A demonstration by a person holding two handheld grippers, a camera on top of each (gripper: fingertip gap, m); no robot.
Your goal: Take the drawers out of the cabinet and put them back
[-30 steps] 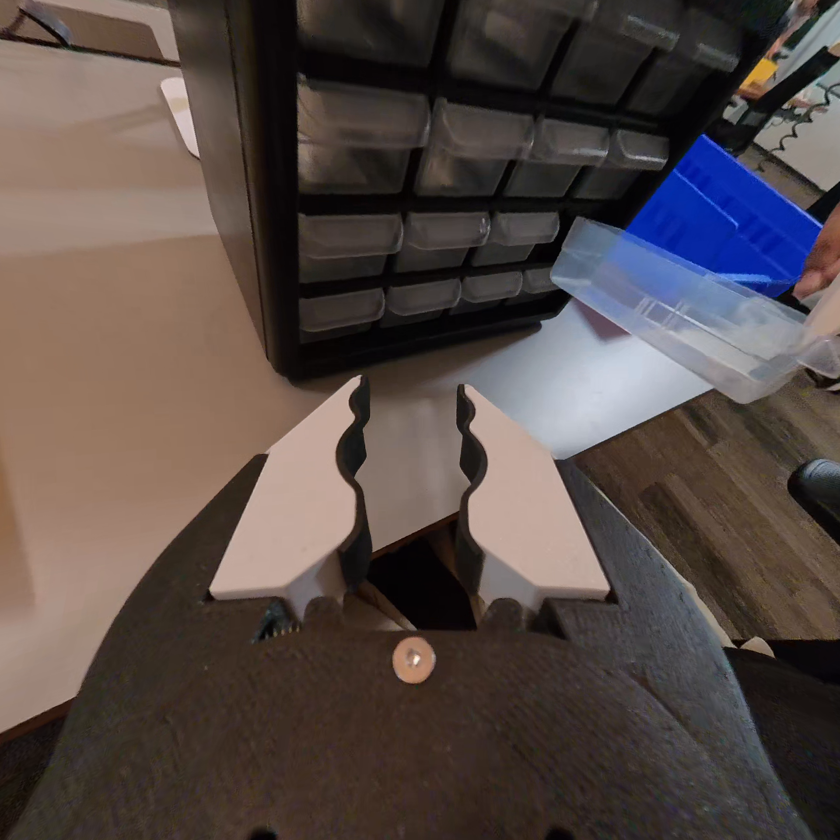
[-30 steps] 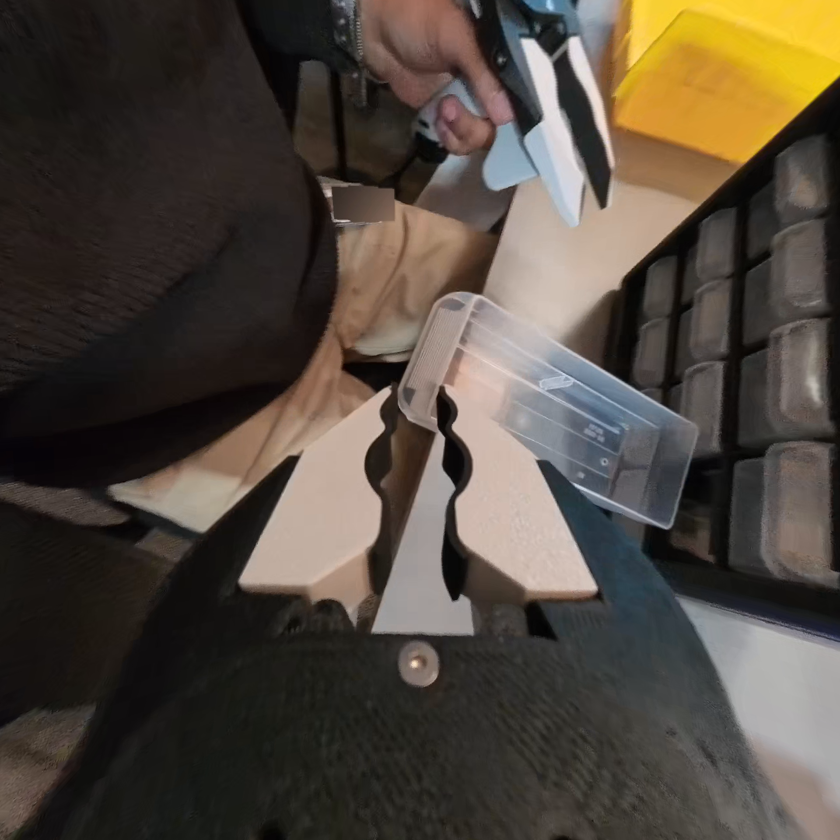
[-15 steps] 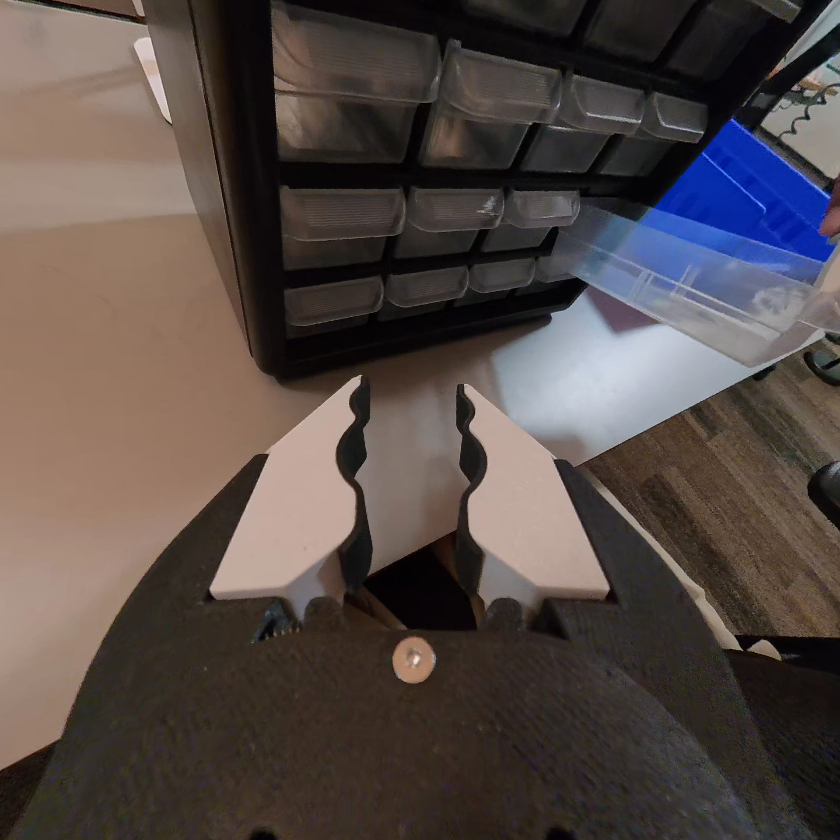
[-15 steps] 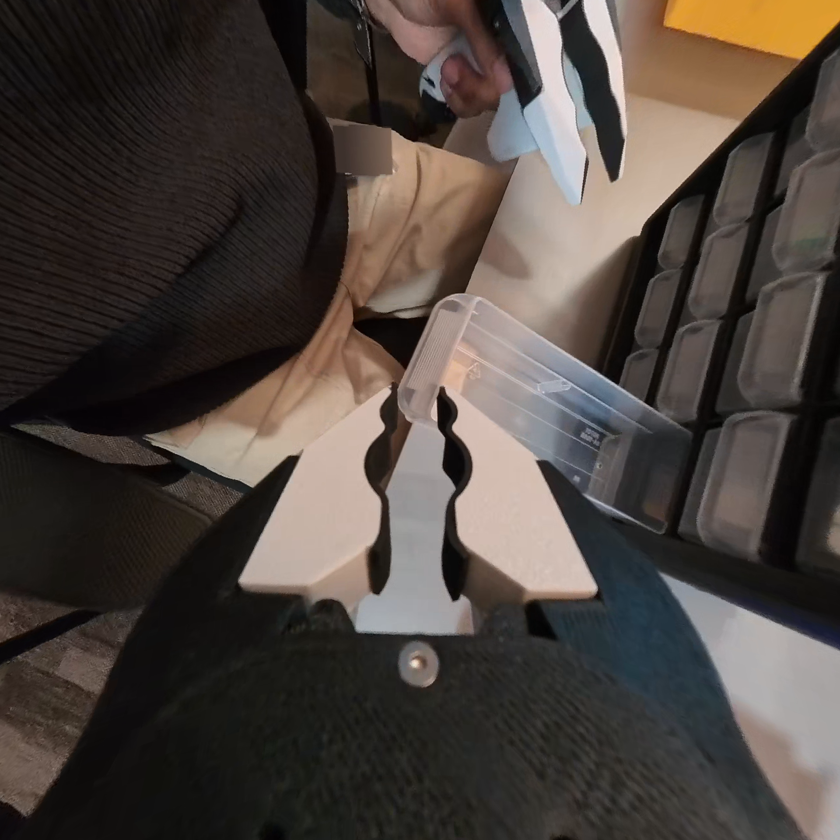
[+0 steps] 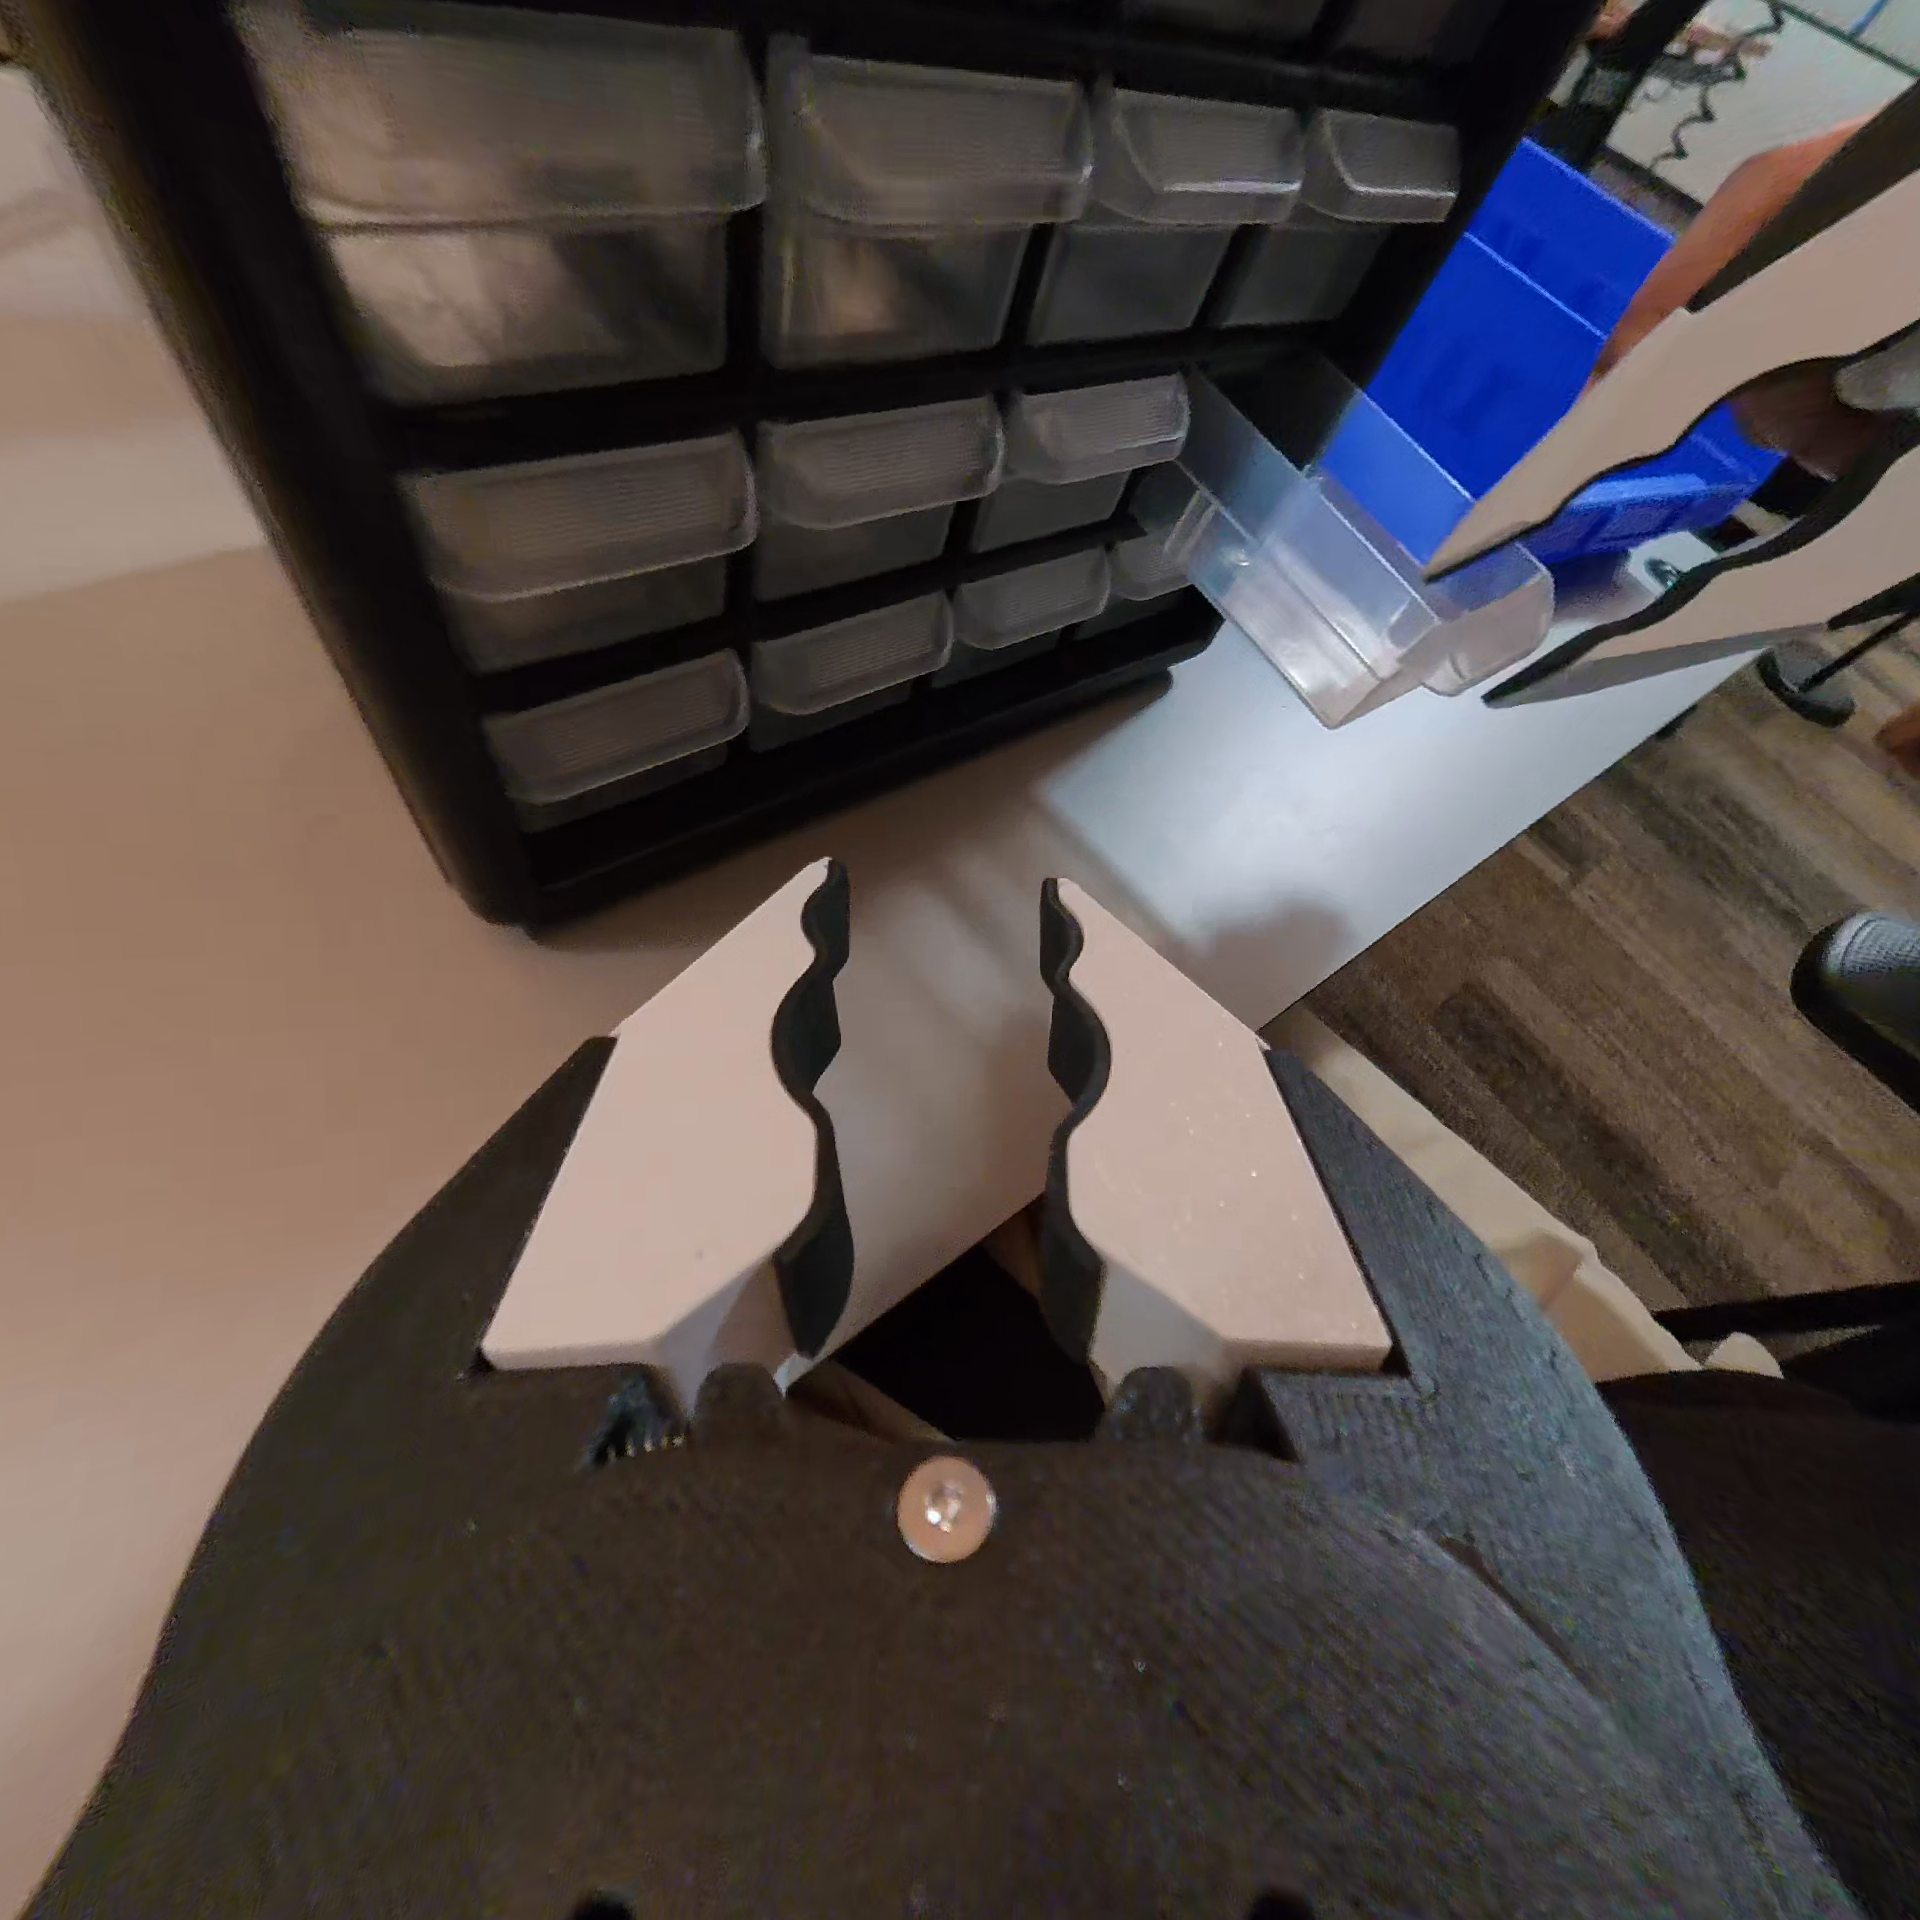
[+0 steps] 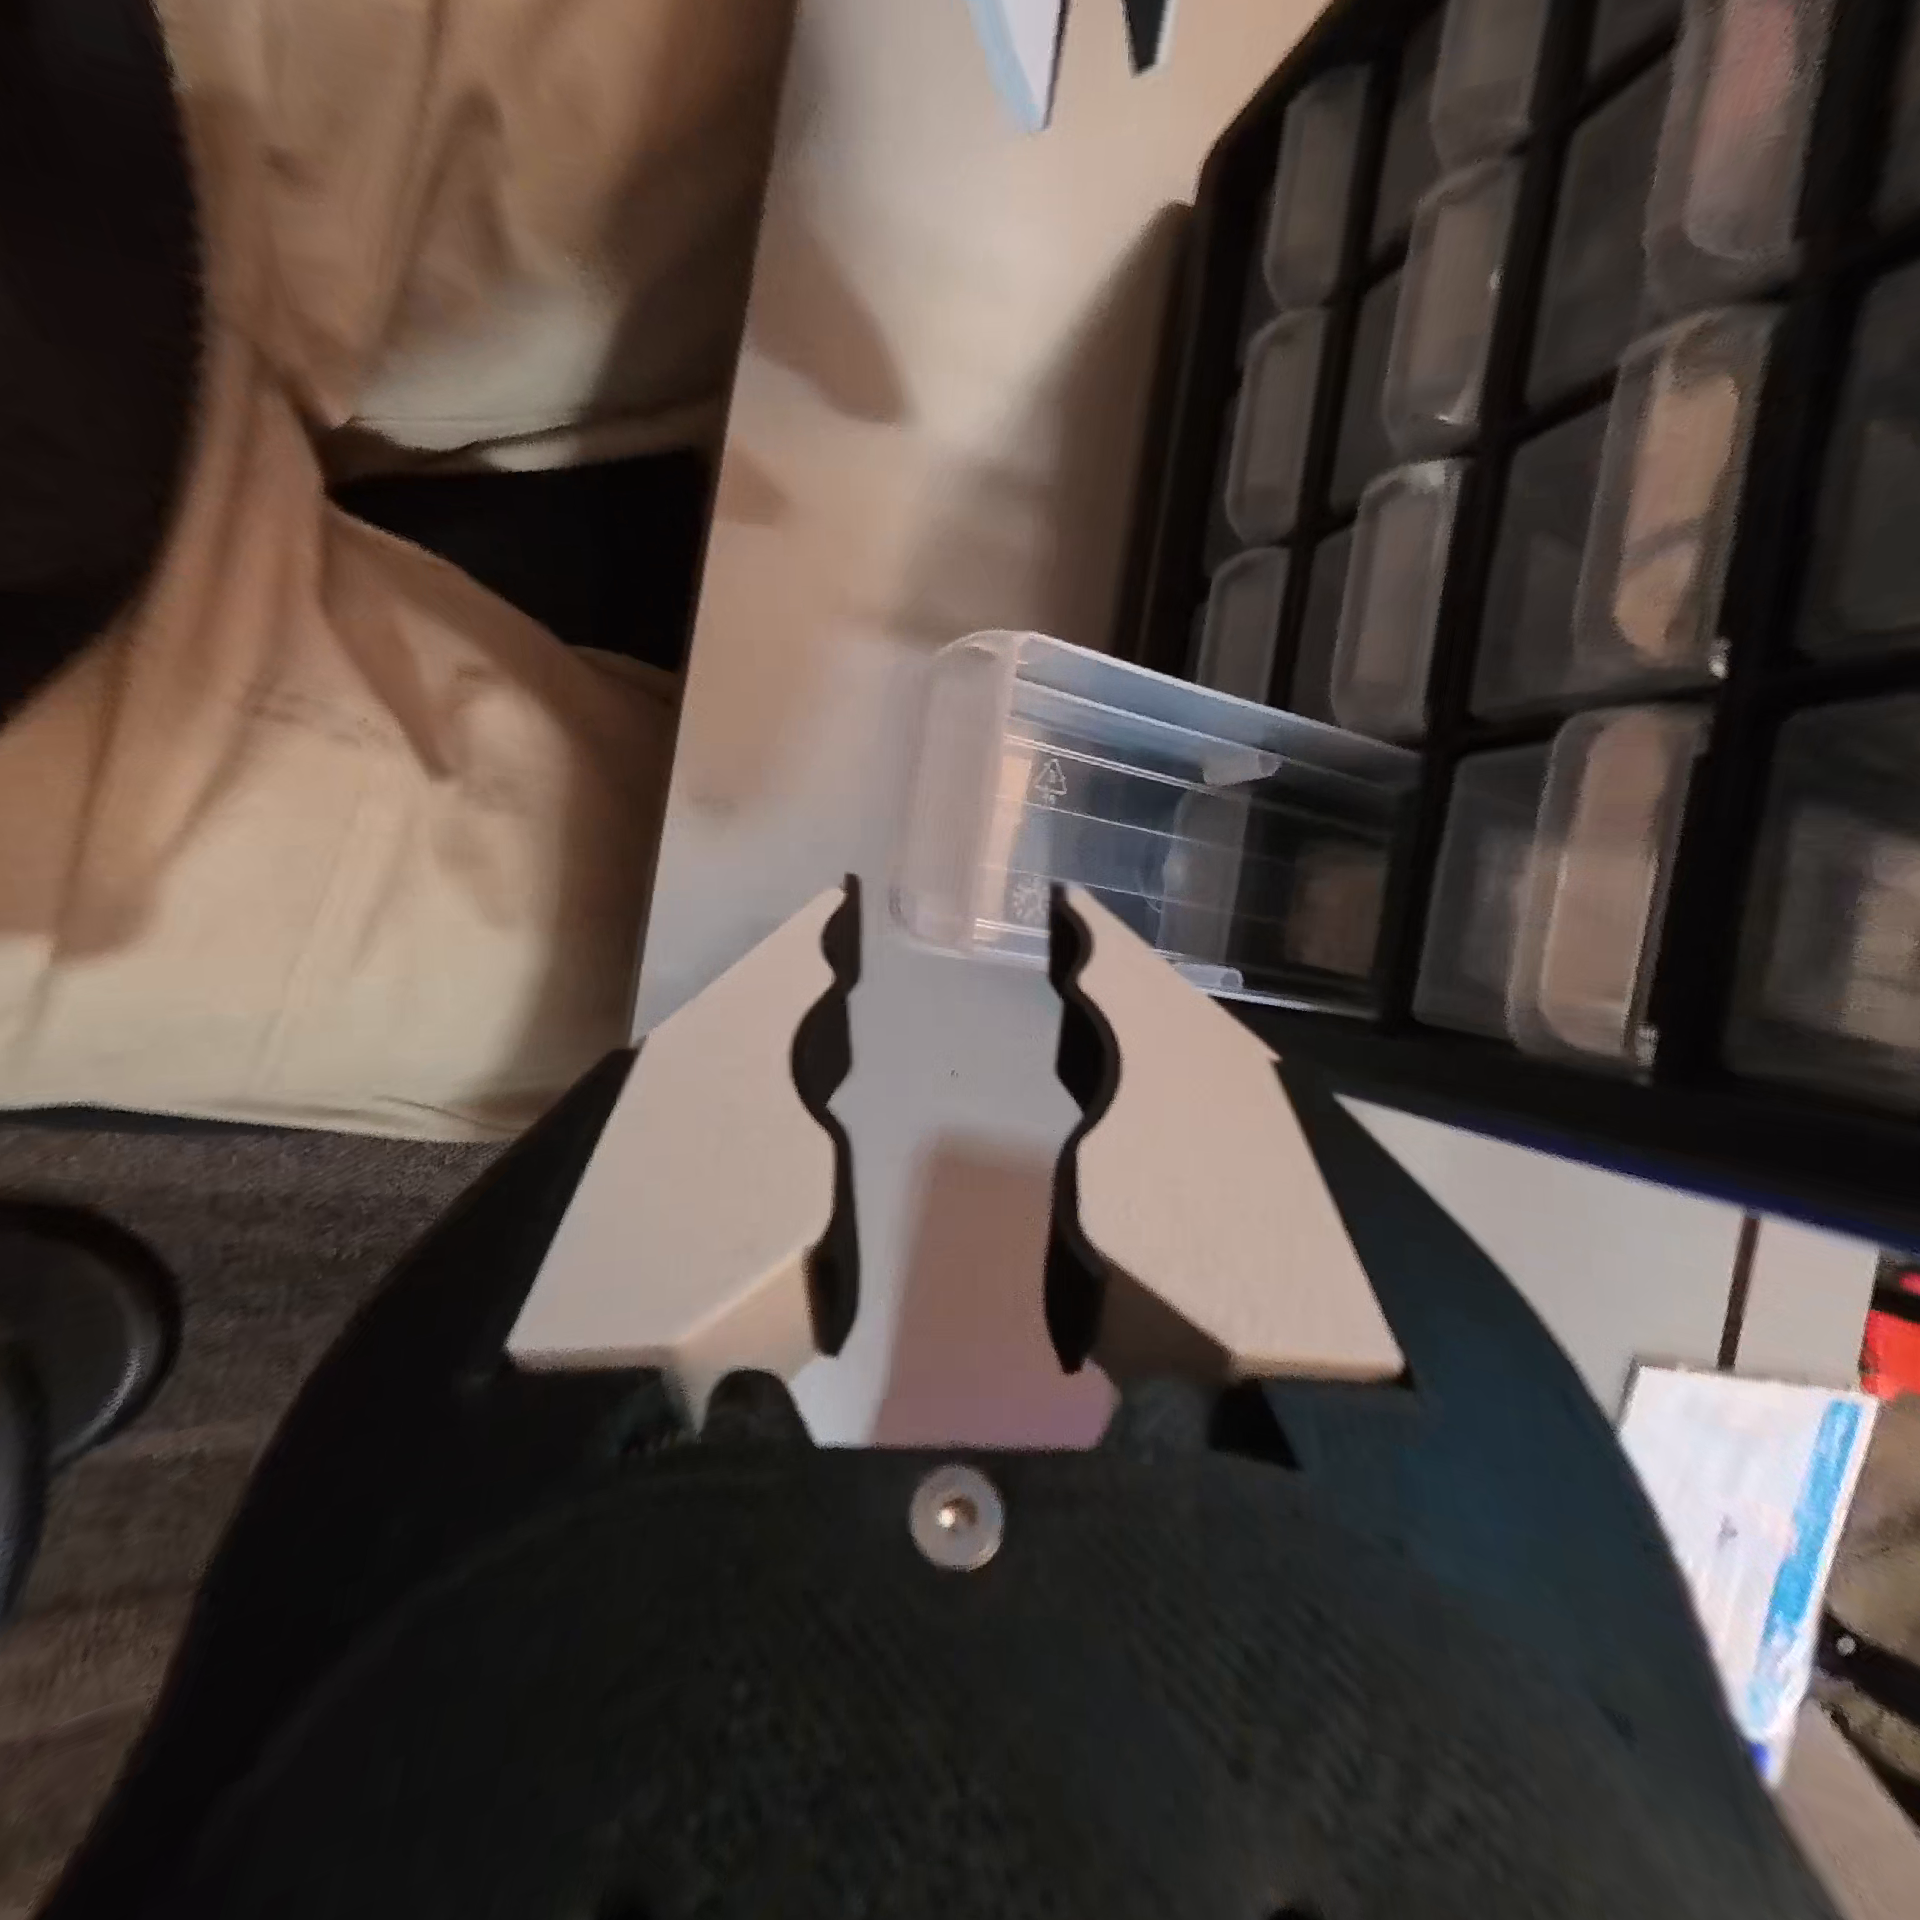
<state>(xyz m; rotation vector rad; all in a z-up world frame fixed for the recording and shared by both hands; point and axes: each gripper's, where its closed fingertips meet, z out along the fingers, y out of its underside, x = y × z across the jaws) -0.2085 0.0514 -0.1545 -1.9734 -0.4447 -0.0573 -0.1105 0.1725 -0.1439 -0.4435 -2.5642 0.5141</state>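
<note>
One cabinet [image 5: 312, 468], two grippers, one protruding drawer [image 5: 1351, 592] (others seated).

Both claws parted, neither gripping

The left claw [image 5: 940, 899] hangs low on the near left side, its jaws apart with nothing between them. The right claw [image 6: 951, 902] sits far right, jaws spread wide, its upper finger [image 5: 1621, 457] above its lower finger [image 5: 1662, 660] in the left wrist view.

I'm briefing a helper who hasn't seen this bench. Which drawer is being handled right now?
Find the black cabinet of clear drawers on the table. At its right-hand column, second row from the bottom, one clear drawer sticks out of its slot, next to the open right gripper. Every other drawer sits flush.
</note>
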